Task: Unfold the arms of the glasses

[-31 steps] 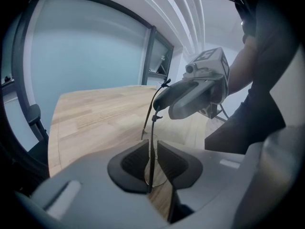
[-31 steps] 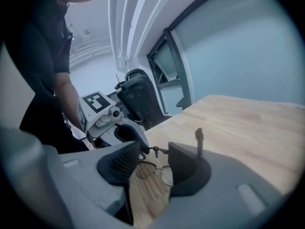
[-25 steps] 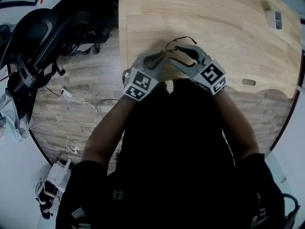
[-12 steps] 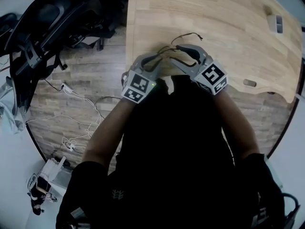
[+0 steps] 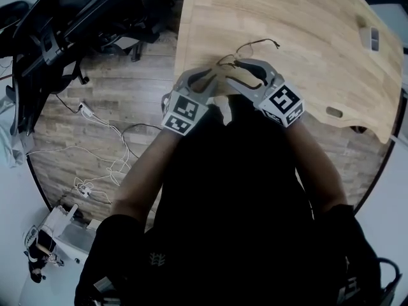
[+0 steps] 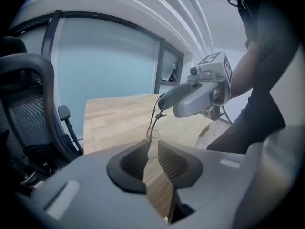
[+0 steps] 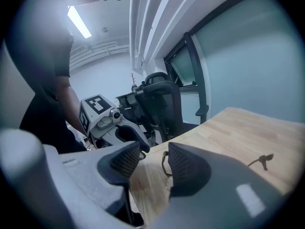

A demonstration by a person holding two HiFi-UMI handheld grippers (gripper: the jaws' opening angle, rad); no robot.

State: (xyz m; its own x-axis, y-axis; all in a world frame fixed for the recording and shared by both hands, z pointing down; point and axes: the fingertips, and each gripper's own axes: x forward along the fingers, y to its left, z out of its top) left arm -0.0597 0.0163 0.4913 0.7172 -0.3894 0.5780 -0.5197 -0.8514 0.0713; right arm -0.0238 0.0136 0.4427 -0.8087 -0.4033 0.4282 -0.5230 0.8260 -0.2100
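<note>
A pair of thin dark wire-framed glasses [image 5: 255, 42] sits between the two grippers over the light wooden table [image 5: 306, 18], near its front edge and closer to its left edge than its right. One slender arm reaches out toward the middle of the top. I cannot tell whether any part of the frame touches the wood. The left grey two-jaw gripper [image 5: 215, 75] has its ribbed black pads [image 6: 136, 161] drawn almost together. They pinch the thin wire of the frame at their tips, and only a narrow wedge of table shows behind them. In the left gripper view the wire [image 6: 152, 123] rises from those tips to the dark nose of the right grey two-jaw gripper [image 5: 233, 72]. The right gripper's jaws stand clearly apart. In its own view a curved rim of the frame [image 7: 165, 168] lies against the inner face of the pad on that view's right. The other pad [image 7: 124, 161] is separated from the rim by bare wood. A black mesh office chair [image 5: 70, 24] stands beyond the table's left edge, on a wood-plank floor strewn with pale cables [image 5: 108, 164].
</note>
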